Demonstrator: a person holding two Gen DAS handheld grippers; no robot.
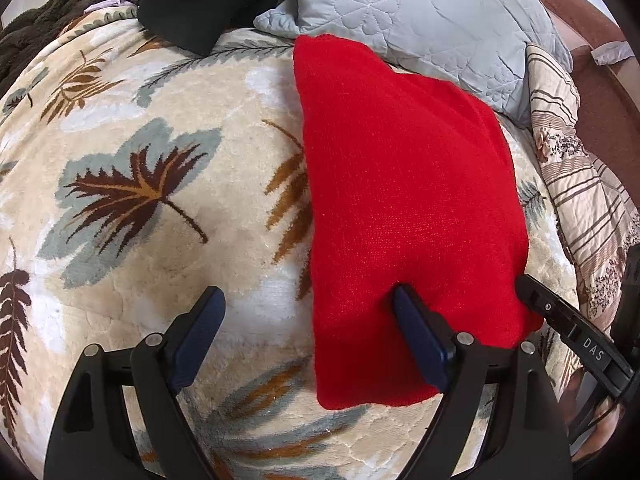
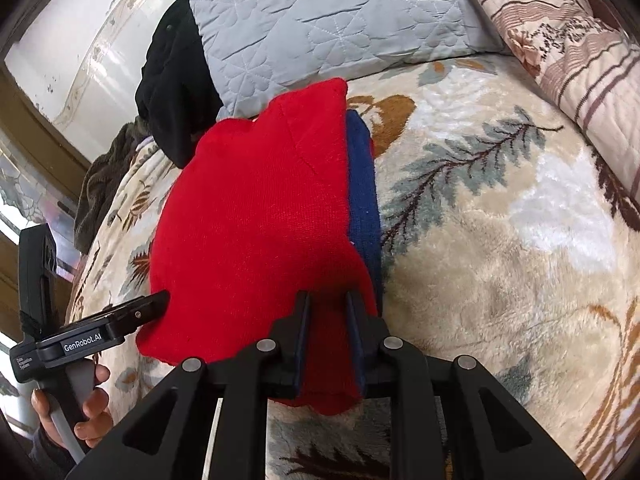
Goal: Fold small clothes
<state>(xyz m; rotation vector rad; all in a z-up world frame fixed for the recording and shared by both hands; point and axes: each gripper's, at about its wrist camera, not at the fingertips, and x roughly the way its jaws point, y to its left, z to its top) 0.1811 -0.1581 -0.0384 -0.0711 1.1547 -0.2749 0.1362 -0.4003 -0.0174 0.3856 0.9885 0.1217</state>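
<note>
A red knit garment (image 1: 400, 200) lies folded on the leaf-patterned blanket (image 1: 160, 160). In the right wrist view the red garment (image 2: 260, 220) shows a blue band (image 2: 364, 200) along its right edge. My left gripper (image 1: 308, 308) is open; its right finger (image 1: 416, 332) rests on the garment's near part, its left finger (image 1: 200, 328) over the blanket. My right gripper (image 2: 328, 312) is shut on the garment's near edge, red cloth pinched between the fingers. It shows in the left wrist view (image 1: 532, 292) at the garment's right edge.
A grey quilted pillow (image 1: 420, 20) lies beyond the garment. A black cloth (image 1: 200, 0) and a dark brown throw (image 1: 48, 20) lie at the far left. A striped floral cover (image 1: 580, 180) runs along the right. A brown headboard (image 1: 592, 40) stands behind.
</note>
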